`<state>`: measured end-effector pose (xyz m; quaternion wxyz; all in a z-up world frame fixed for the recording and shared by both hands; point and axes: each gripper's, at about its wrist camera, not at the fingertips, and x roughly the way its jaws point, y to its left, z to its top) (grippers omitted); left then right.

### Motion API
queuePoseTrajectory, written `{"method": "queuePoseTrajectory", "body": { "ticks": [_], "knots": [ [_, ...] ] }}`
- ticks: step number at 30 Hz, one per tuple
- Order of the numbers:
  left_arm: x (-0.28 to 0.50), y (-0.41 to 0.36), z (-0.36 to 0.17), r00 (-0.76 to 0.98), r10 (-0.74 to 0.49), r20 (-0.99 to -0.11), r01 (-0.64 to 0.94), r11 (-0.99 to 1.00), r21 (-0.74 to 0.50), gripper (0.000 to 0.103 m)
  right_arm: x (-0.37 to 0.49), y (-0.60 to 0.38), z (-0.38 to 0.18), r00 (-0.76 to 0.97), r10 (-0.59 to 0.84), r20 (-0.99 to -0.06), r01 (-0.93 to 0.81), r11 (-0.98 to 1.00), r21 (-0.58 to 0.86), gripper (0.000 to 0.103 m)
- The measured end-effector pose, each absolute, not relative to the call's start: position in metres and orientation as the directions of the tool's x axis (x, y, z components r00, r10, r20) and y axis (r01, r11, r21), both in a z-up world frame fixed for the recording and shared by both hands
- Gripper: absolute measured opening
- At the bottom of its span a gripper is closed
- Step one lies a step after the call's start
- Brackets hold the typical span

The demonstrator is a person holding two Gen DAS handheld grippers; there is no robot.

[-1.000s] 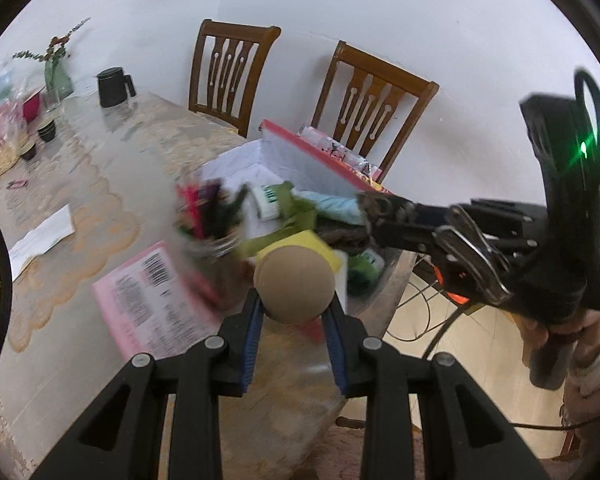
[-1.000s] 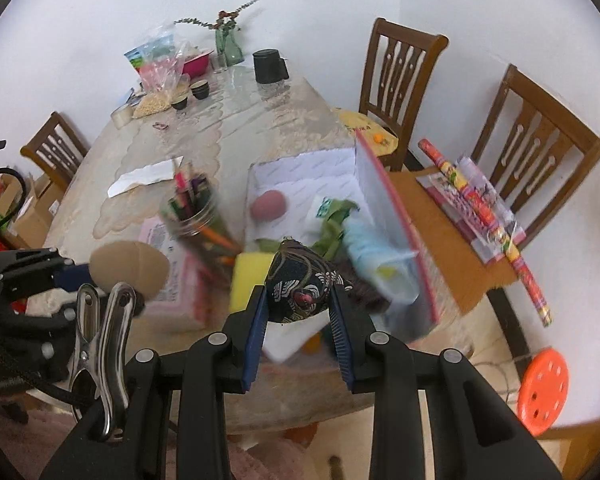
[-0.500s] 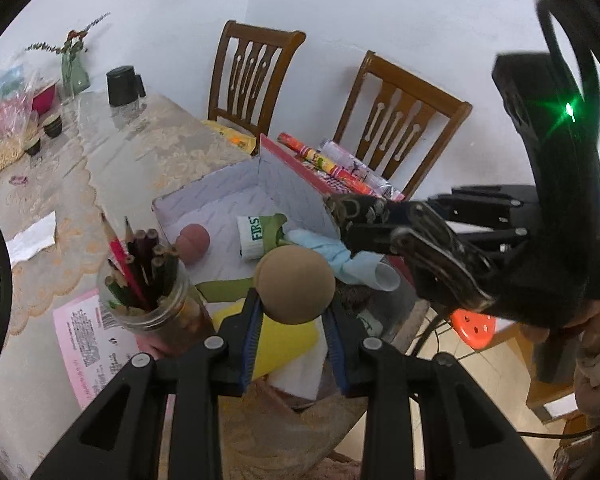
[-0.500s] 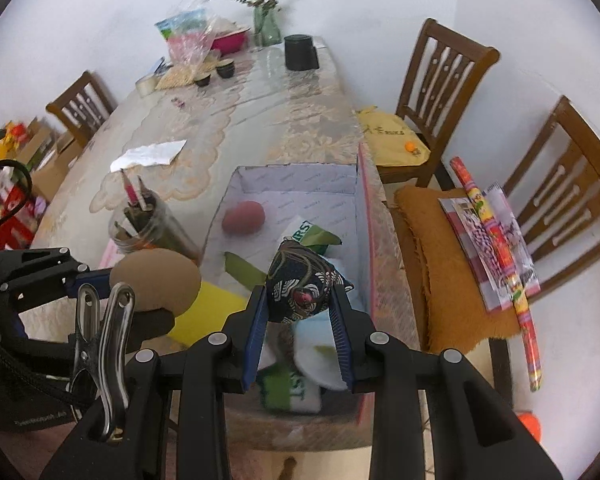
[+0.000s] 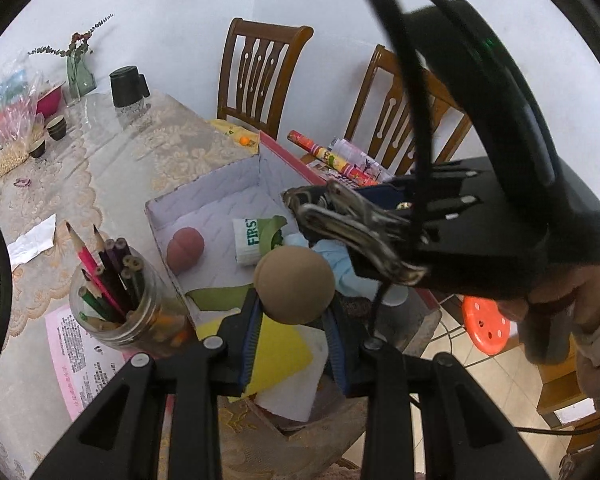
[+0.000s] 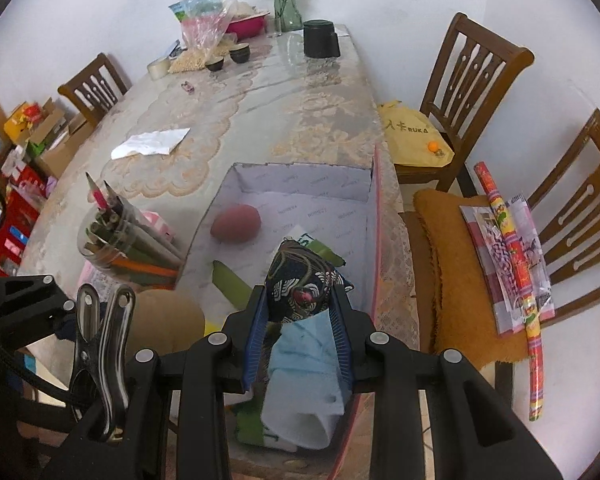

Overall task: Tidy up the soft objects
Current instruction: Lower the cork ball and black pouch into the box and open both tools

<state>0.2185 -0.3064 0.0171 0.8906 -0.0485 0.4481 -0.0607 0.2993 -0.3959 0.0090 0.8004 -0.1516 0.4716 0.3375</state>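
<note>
My left gripper (image 5: pixel 294 312) is shut on a tan foam ball (image 5: pixel 296 284), held above the near end of an open white box (image 5: pixel 204 196). My right gripper (image 6: pixel 300 308) is shut on a dark patterned fabric pouch (image 6: pixel 300 284), also over the box (image 6: pixel 300 180). Inside the box lie a pink foam peach (image 5: pixel 185 248) (image 6: pixel 236 223), a white pack with green print (image 5: pixel 248 240), green strips (image 6: pixel 230 282) and a light blue cloth (image 6: pixel 304 344). The tan ball (image 6: pixel 168 322) shows at the left in the right wrist view. The right gripper's body (image 5: pixel 480 232) fills the right of the left wrist view.
A jar of coloured pencils (image 5: pixel 120 300) (image 6: pixel 116 240) stands left of the box on a pink leaflet (image 5: pixel 80 356). A yellow sheet (image 5: pixel 280 348) lies near the table edge. Farther off are a white paper (image 6: pixel 152 142), black mug (image 6: pixel 320 38), vase and cups. Wooden chairs (image 6: pixel 472 92) stand right.
Both grippers have swung over the box and dropped slightly, still holding the ball and the pouch. The box interior and the pencil jar now show more fully below them.
</note>
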Motion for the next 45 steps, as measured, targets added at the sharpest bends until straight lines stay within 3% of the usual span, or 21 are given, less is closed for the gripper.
{"method": "queuePoseTrajectory", "body": {
  "ticks": [15,20,25,45],
  "knots": [
    [0.228,-0.314,0.01,0.579,-0.134,-0.804,0.057,0.991,-0.123,0.034,0.309,-0.39,0.001,0.312,0.391,-0.866,-0.697,0.714,0.071,0.032],
    [0.231,-0.315,0.008,0.571,-0.119,-0.812,0.044,0.993,-0.114,0.045,0.312,-0.389,0.002,0.33,0.386,-0.862,-0.7,0.712,0.051,0.033],
    [0.231,-0.314,0.008,0.576,-0.103,-0.811,0.026,0.994,-0.107,0.055,0.314,-0.393,0.005,0.363,0.371,-0.854,-0.685,0.728,0.025,0.044],
    [0.2,-0.296,0.029,0.605,-0.146,-0.783,0.089,0.989,-0.116,0.056,0.281,-0.403,0.026,0.422,0.369,-0.828,-0.612,0.789,0.04,0.044]
  ]
}}
